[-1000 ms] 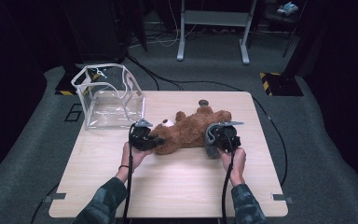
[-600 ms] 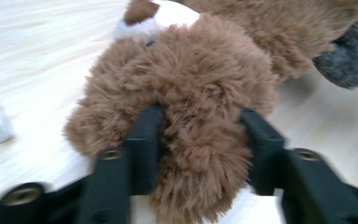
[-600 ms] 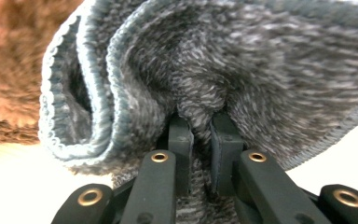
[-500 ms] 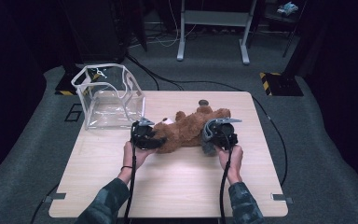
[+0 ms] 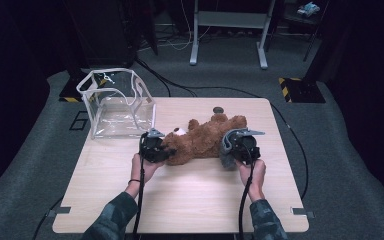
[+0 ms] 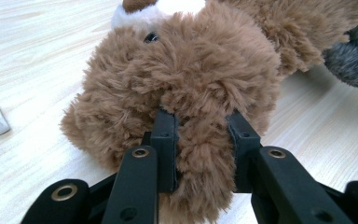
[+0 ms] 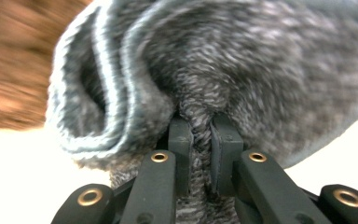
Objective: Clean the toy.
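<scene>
A brown teddy bear [image 5: 205,140] lies on its side across the wooden table [image 5: 180,200], head to the left. My left gripper [image 5: 166,150] is at the head. In the left gripper view its jaws [image 6: 200,126] have just been closing and now pinch a tuft of the bear's fur [image 6: 186,70]. A grey knitted piece [image 5: 226,159] covers the bear's right end. My right gripper [image 5: 231,147] is shut on a fold of that grey knit [image 7: 261,70], its jaws [image 7: 203,128] nearly together.
A clear plastic bag with white trim [image 5: 115,102] stands open at the table's back left corner. A small dark round object [image 5: 218,110] lies behind the bear. Cables trail from both grippers toward the front edge.
The right gripper, holding the grey knit, shifted slightly toward the bear and back. The left hand kept its place at the bear's head.
</scene>
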